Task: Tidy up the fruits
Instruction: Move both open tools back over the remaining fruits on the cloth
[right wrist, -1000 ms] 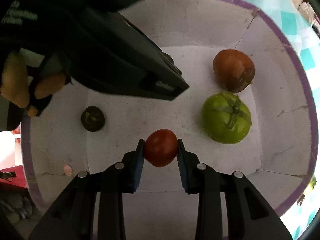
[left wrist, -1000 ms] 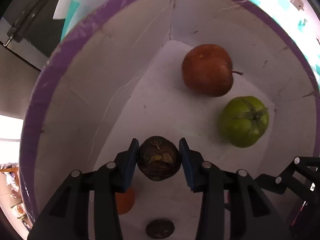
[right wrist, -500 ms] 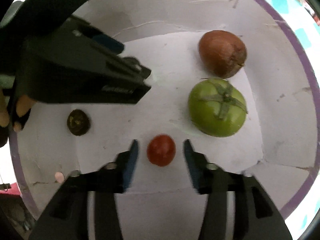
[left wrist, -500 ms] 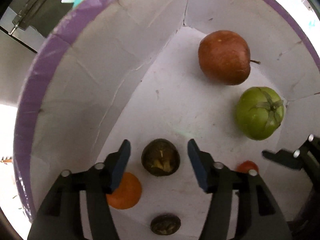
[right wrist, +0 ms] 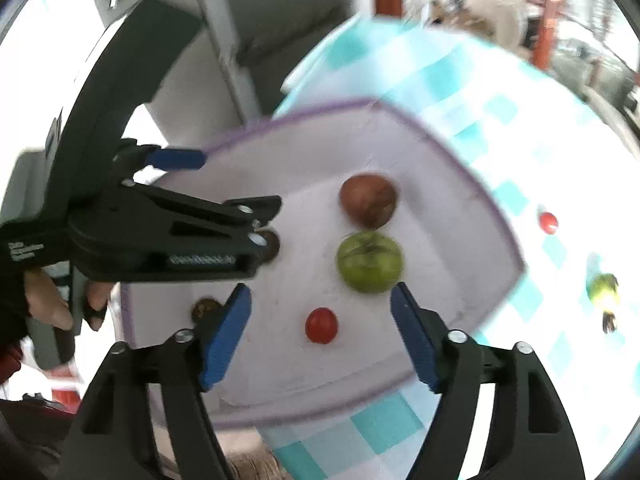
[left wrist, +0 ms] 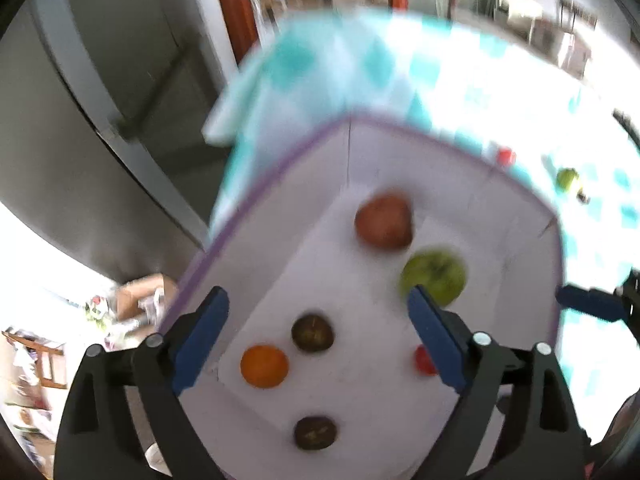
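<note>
Six fruits (left wrist: 384, 221) loose on white box (left wrist: 280, 216) floor, apart.

1. The left gripper (left wrist: 316, 312) is black plastic, each finger faced with a blue pad (left wrist: 200, 340).
2. Round silver screws (left wrist: 481, 338) sit at its finger joints.
3. The right gripper (right wrist: 320, 320) has the same black frame, blue pads and silver screws.
4. Seen from the right wrist, the left one's body carries small white lettering and a coiled metal spring (right wrist: 200, 260).
5. A black fingerless glove (right wrist: 16, 292) covers the hand holding it.
</note>
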Available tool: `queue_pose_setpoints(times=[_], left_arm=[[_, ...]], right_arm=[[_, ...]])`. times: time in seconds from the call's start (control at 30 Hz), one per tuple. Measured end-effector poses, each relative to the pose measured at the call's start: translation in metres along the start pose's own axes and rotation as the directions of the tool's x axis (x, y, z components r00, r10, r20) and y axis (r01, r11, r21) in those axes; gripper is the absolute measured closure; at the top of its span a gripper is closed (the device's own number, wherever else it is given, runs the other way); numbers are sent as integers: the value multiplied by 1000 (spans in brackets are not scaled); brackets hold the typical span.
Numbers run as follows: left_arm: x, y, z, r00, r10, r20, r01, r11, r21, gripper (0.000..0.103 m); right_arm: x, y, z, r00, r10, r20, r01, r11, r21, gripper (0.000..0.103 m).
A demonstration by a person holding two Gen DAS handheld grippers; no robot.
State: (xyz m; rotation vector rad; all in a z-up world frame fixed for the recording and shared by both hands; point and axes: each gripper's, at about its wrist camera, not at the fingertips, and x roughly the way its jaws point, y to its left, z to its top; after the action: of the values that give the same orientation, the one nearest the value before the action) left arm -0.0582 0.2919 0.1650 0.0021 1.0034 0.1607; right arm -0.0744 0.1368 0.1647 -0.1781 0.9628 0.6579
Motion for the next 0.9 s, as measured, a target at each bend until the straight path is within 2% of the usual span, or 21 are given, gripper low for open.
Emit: queue_pose_setpoints(times=[0.03, 0.1, 0.17, 0.2, 0.33, 0.47, 0.57, 0.67, 0.73, 0.9], left_arm=[[-18, -5, -2, 997, -10, 78, 12, 1000, -29, 3], [-39, -15, 1, 978, -49, 201, 66, 995, -80, 2], [-66, -33, -1, 943, -102, 317, 146, 982, -120, 2], [-74, -44, -1, 930, -127, 344, 178, 977, -121, 2], [-85, -88, 6, 905, -224, 362, 261, 964, -57, 2], [-76, -155, 3, 897, -325, 299, 324, 945, 54, 2], [-48, -213, 2, 904, -375, 207, 344, 924, 169, 2], [-18, -258, -7, 911, -398, 112, 364, 900, 239, 2], [11, -290, -13, 926, -377, 34, 353, 892, 284, 2], [82, -325, -38, 953, -284, -107, 304, 895, 326, 2]], right_arm=[[-11, -5, -7, 1000, -19, 23, 19, 1000, 19, 24], [-22, -14, -12, 997, -58, 43, 56, 997, 45, 23], [-34, -32, -27, 993, -109, 50, 105, 990, 93, 23], [-40, -46, -37, 990, -131, 49, 124, 984, 125, 23], [-51, -108, -72, 973, -231, 13, 218, 936, 278, 22], [-57, -170, -105, 958, -283, -46, 279, 883, 377, 22], [-50, -215, -120, 952, -295, -82, 302, 862, 406, 23], [-42, -251, -132, 949, -301, -98, 312, 841, 441, 23], [-31, -274, -136, 946, -303, -119, 323, 832, 450, 23], [-5, -337, -143, 949, -280, -145, 315, 822, 474, 23]])
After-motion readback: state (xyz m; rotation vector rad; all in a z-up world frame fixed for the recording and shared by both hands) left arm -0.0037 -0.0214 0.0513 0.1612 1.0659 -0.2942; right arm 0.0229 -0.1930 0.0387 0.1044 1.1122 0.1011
